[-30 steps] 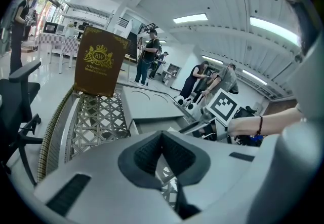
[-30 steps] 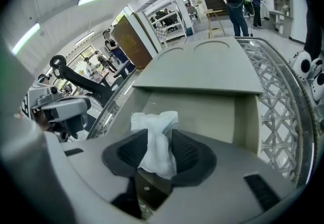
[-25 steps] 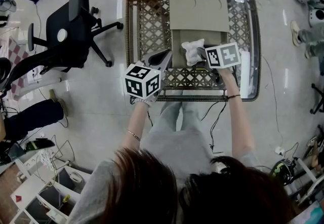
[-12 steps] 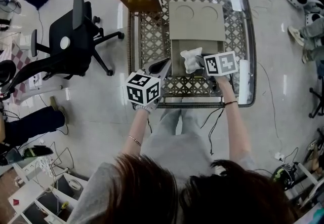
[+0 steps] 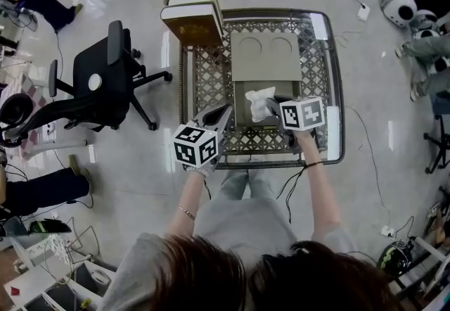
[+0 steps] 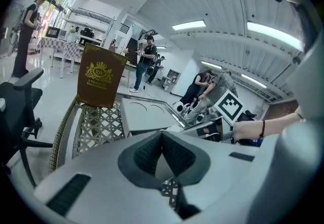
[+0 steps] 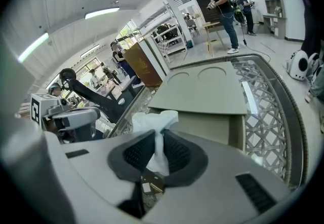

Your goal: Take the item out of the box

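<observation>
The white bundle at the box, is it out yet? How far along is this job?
Done: the box lies open, its lid flat behind it. In hand: the right gripper is clamped on the white bundle, held over the box's opening, not yet clear of it. The left gripper is shut and empty, off to the side. Left: carry the bundle away and set it down.

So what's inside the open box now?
Only the white wrapped item, pinched by the right hand-held gripper above the box. The floor beneath the item and gripper is covered.
</observation>
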